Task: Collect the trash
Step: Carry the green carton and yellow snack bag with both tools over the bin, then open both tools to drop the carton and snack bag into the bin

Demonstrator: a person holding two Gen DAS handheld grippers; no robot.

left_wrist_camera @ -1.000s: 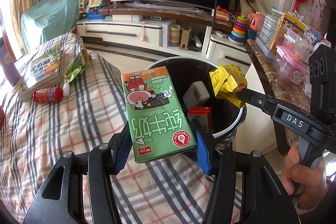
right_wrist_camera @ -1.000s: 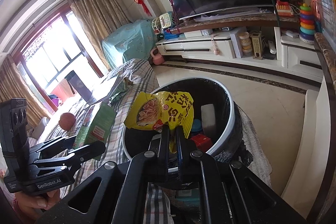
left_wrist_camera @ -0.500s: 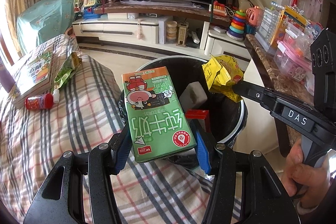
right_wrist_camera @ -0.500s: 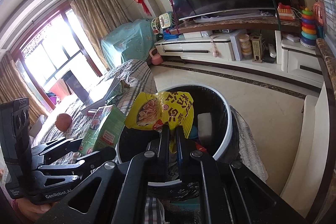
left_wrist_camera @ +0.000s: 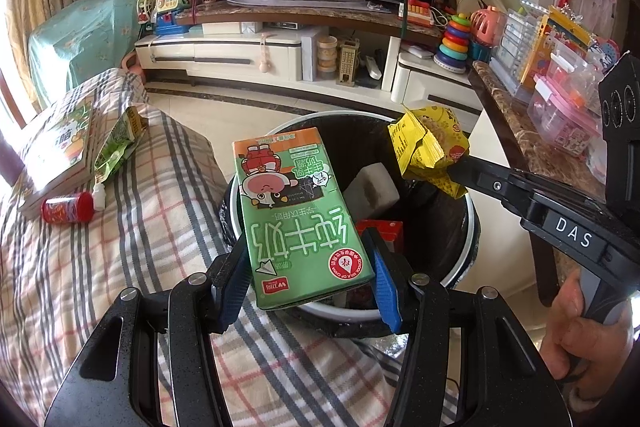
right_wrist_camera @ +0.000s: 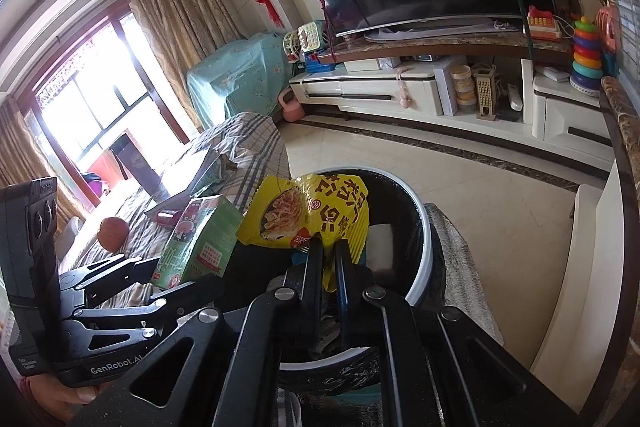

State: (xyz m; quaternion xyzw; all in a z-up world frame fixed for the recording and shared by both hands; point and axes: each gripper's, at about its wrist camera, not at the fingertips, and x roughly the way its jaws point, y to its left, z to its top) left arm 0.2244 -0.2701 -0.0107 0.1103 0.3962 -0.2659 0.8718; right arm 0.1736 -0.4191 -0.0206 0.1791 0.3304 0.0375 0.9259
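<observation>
A green milk carton (left_wrist_camera: 298, 217) sits clamped between the blue pads of my left gripper (left_wrist_camera: 308, 269), hanging over the near rim of the black trash bin (left_wrist_camera: 466, 227). My right gripper (right_wrist_camera: 329, 251) is shut on a crumpled yellow snack wrapper (right_wrist_camera: 308, 213), held above the bin's mouth (right_wrist_camera: 426, 227). In the left wrist view the wrapper (left_wrist_camera: 430, 147) hangs off the right gripper (left_wrist_camera: 454, 169) at the bin's far right side. From the right wrist view the carton (right_wrist_camera: 198, 245) and left gripper (right_wrist_camera: 176, 277) show at the left. Inside the bin lie a white block (left_wrist_camera: 372, 189) and a red box (left_wrist_camera: 384, 231).
A plaid-covered surface (left_wrist_camera: 120, 247) at left carries a book (left_wrist_camera: 60, 151), a green wrapper (left_wrist_camera: 118, 147) and a small red bottle (left_wrist_camera: 68, 207). A marble counter (left_wrist_camera: 532, 147) with plastic boxes stands right of the bin. TV stand and toys line the far wall. A hand (left_wrist_camera: 584, 343) grips the right tool.
My left gripper has carried the carton to the right, from over the plaid cloth to above the bin's near rim. The right gripper with the yellow wrapper has stayed over the bin.
</observation>
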